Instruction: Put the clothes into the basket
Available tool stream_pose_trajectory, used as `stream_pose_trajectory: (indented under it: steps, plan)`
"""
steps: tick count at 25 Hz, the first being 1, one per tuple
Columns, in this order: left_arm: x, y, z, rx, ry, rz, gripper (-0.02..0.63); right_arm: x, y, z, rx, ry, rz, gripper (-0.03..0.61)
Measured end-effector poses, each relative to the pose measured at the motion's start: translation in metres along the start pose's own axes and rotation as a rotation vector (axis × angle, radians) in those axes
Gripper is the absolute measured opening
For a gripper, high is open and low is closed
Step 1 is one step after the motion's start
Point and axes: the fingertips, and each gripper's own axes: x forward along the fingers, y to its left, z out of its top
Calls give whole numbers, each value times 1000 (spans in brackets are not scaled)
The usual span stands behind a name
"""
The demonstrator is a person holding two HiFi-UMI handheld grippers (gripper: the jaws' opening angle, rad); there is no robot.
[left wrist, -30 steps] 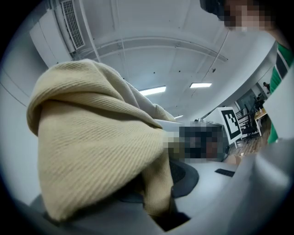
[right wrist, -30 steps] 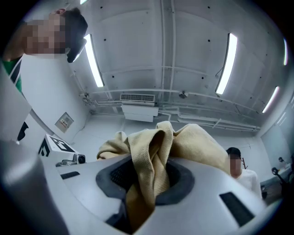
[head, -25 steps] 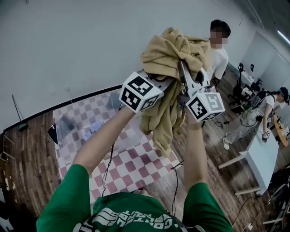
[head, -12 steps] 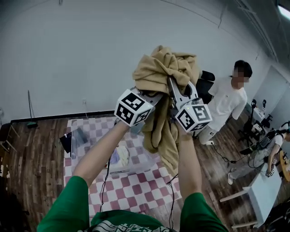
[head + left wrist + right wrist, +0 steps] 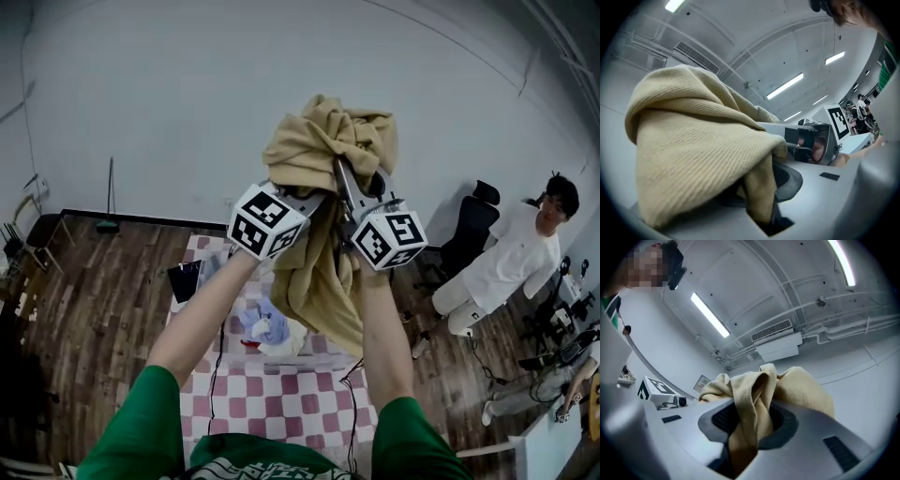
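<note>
Tan ribbed cloth (image 5: 323, 155) hung bunched in the upper middle of the frame, clamped by both the left tool (image 5: 314, 192) and the right tool (image 5: 345, 178). Low in the frame lay a checkered mat (image 5: 281, 403).

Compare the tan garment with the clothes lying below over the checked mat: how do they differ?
The tan garment is held high, clamped by the left gripper and right gripper; the clothes below lie over the checked mat. The tan garment is one colour; the clothes below mix blue, white and red. Both are crumpled.
</note>
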Motion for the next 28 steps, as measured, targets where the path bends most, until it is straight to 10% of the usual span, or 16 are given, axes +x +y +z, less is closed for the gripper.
stream_pose_trajectory:
  steps: [13,28]
  plan:
    - [-108,104,-83,-34,150,187,80,98,97,-106,149,70,163,104]
    - [-115,64,-207,-180,257,144,80,46,101,-226,238,235,128,104]
